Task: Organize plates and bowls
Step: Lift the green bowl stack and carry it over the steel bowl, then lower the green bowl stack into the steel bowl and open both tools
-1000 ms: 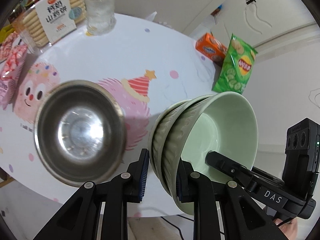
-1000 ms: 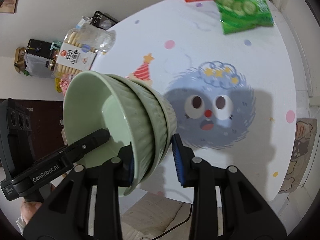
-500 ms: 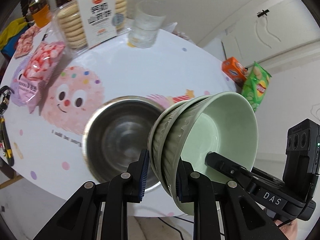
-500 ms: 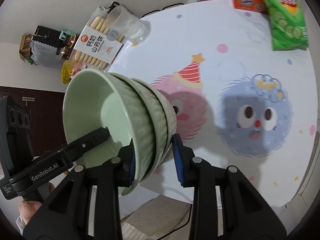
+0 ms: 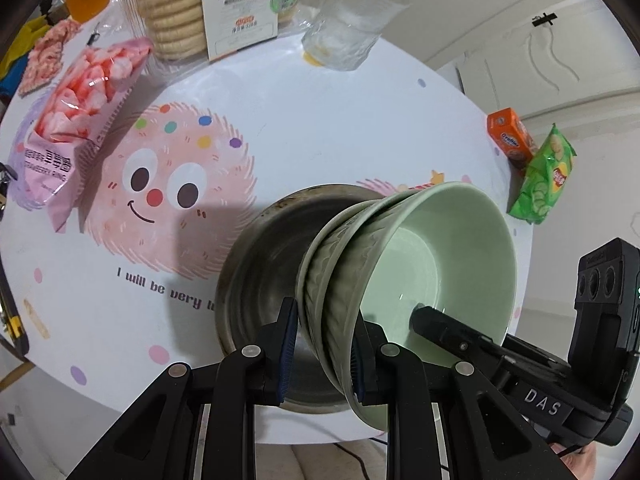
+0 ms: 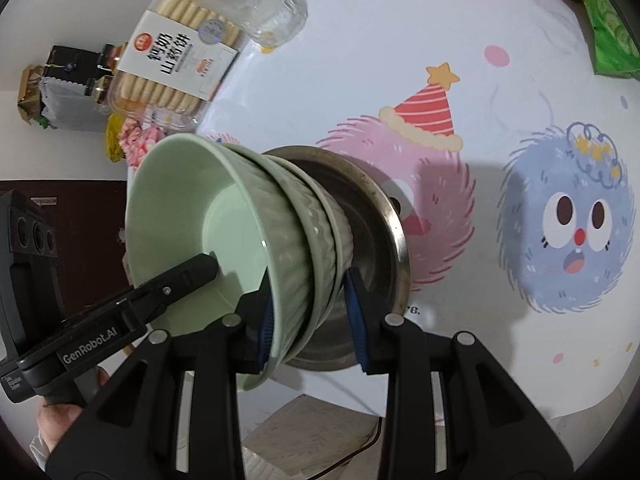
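Left gripper (image 5: pixel 324 344) and right gripper (image 6: pixel 310 316) each clamp the nested green bowls (image 5: pixel 436 264) over the steel bowl (image 5: pixel 260 276).

Bright, even indoor light, soft shadows on the table (image 5: pixel 320 120), strong fisheye bending at edges.

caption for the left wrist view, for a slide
Both tongs, left and right, grip the stacked green bowls over a steel bowl on the table.
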